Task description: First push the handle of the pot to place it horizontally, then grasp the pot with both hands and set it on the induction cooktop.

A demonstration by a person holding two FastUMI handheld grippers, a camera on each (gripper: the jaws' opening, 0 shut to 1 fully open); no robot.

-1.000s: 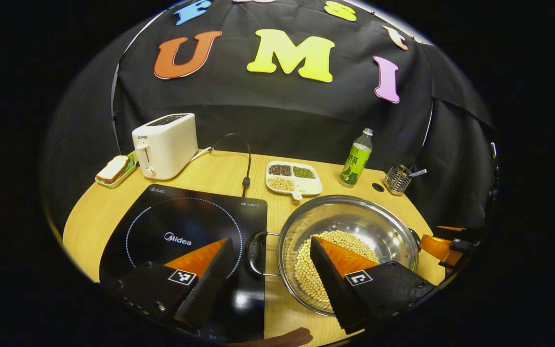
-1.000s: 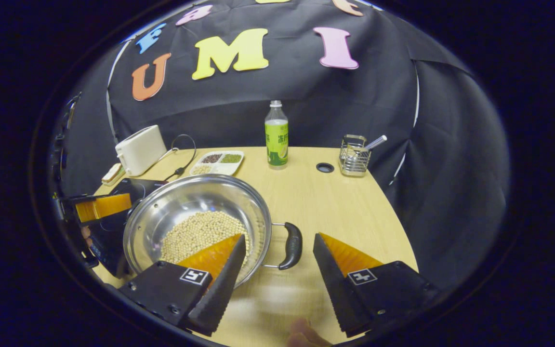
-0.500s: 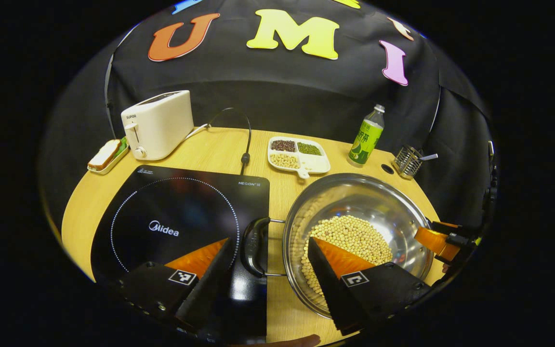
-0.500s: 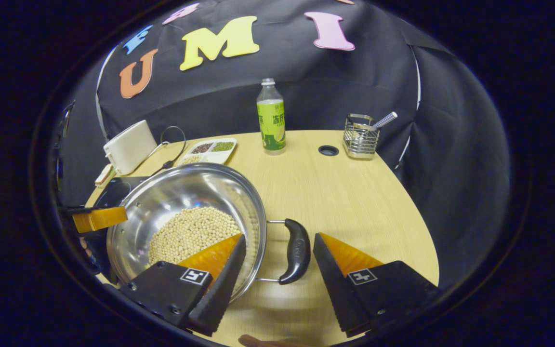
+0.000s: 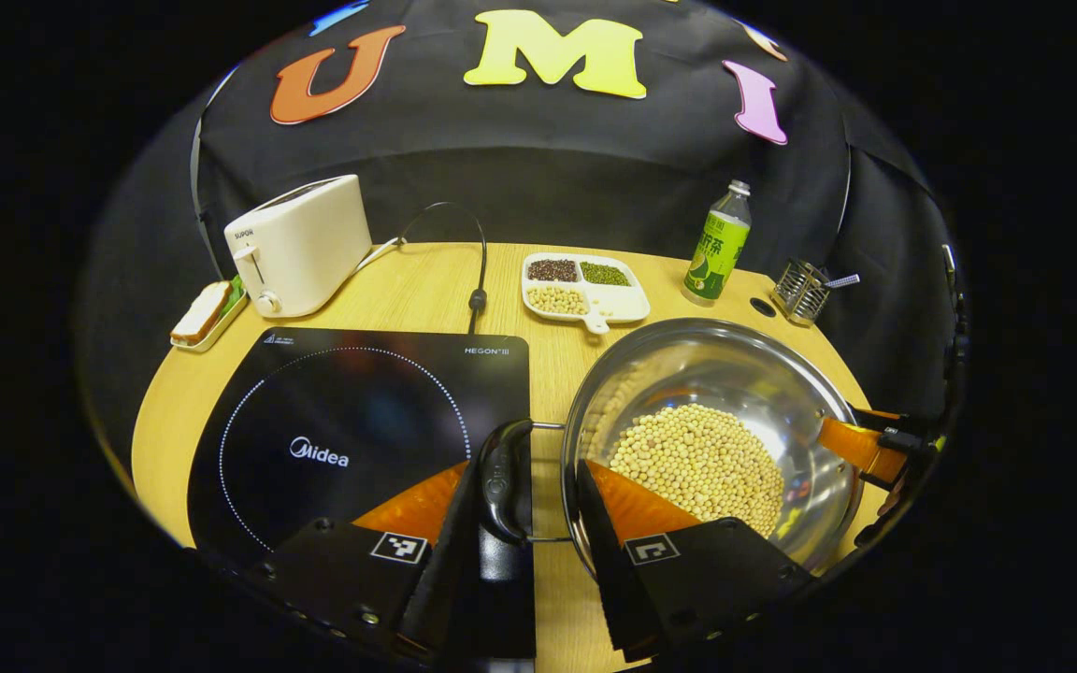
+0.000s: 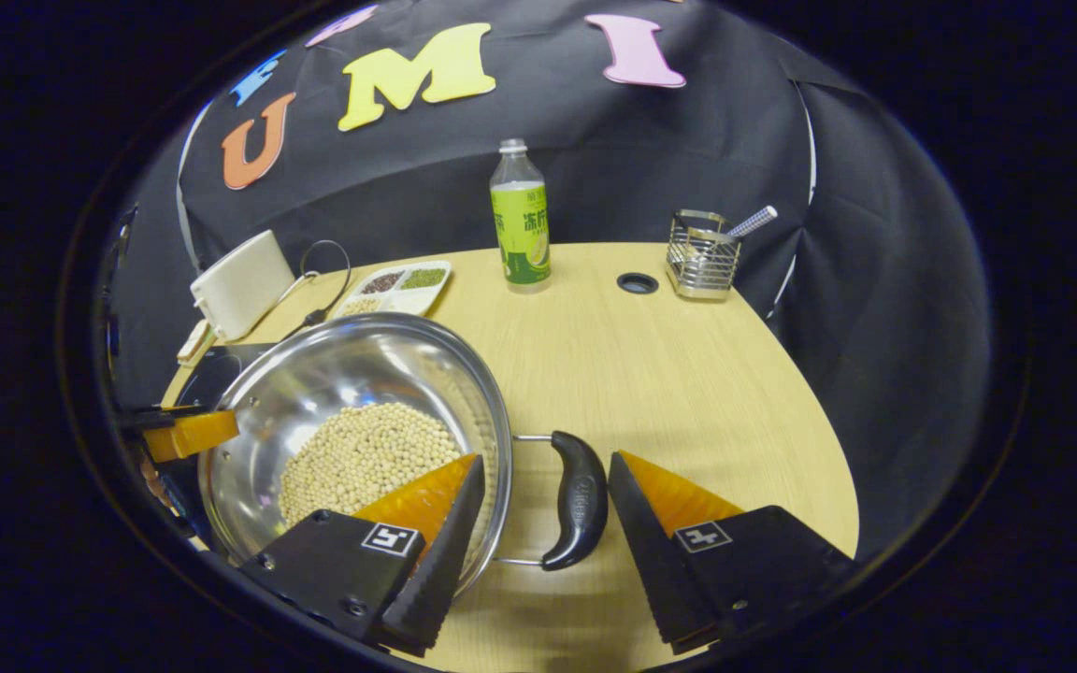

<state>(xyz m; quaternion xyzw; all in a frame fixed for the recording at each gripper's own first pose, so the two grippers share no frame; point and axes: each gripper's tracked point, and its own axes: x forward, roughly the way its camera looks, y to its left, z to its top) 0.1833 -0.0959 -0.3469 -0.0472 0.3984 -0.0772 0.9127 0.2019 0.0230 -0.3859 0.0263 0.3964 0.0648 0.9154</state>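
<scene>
steel pot of soybeans on the table beside the black induction cooktop.

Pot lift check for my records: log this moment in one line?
pot: on table | left tool: straddling left handle | right tool: straddling right handle

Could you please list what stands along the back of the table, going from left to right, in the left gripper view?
Sandwich plate → toaster → divided dish of beans → green bottle → wire utensil holder.
</scene>
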